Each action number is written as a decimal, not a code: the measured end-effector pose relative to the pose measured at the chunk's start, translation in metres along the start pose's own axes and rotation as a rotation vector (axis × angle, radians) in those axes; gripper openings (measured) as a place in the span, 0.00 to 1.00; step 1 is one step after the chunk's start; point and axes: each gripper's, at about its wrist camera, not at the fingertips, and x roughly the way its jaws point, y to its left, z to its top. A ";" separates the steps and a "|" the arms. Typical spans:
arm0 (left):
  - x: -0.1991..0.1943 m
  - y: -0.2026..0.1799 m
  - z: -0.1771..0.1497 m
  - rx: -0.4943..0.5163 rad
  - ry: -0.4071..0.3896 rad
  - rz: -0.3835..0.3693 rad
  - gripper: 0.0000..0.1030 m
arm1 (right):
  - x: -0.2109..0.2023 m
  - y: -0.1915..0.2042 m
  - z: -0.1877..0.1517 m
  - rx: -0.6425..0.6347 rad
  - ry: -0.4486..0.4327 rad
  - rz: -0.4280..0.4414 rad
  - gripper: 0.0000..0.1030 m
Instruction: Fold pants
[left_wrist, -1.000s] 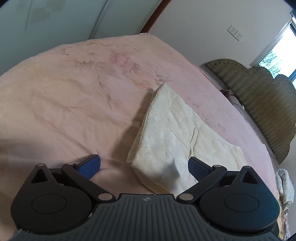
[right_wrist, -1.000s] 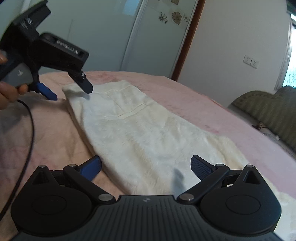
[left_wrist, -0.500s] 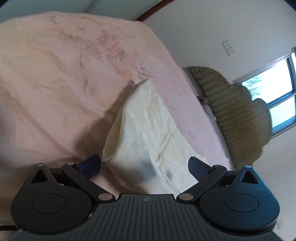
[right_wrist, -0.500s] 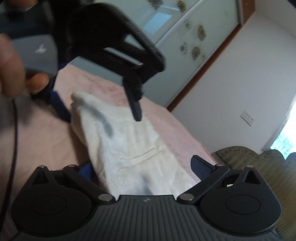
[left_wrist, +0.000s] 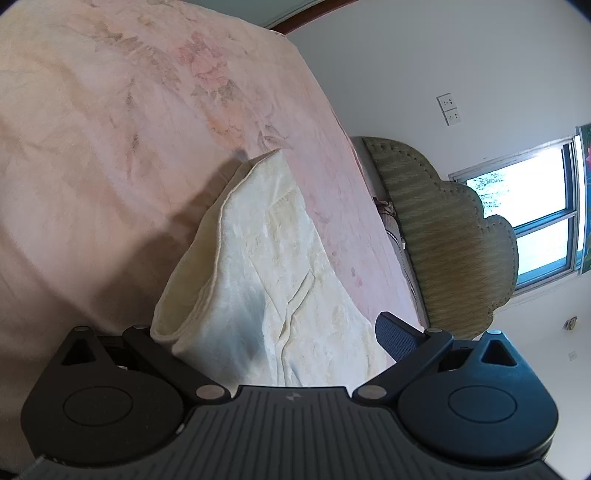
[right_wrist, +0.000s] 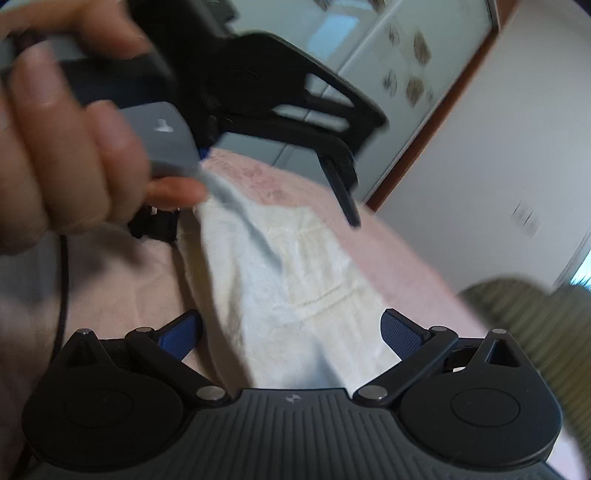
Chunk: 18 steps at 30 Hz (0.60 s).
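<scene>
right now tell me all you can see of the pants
The pants are cream, of soft, slightly wrinkled cloth with a seamed pocket slit. They are folded lengthwise into a long strip on the pink bedspread, and the near end bulges up off it in a rounded fold between the open fingers of the left tool. The right tool, also open, straddles the strip.

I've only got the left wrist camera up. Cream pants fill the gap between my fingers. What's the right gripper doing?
Observer: The right gripper is open, with the pants lying between its fingers, not pinched.
Operator: Does its camera see my left gripper?
Observer: Yes, though blurred. A hand holds the left gripper with its fingers on either side of the pants' far end.
Operator: Anything trailing?
Observer: A black cable hangs below that hand, beside the pants.
</scene>
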 end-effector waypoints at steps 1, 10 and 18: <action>0.001 -0.001 0.001 0.008 -0.002 0.004 0.98 | -0.001 0.001 0.001 -0.009 -0.012 -0.031 1.00; 0.001 -0.011 0.001 0.100 -0.042 0.081 0.81 | -0.044 -0.056 0.012 0.136 -0.137 0.182 1.00; -0.001 -0.016 -0.006 0.245 -0.074 0.221 0.21 | -0.006 -0.069 -0.010 0.229 0.079 0.072 1.00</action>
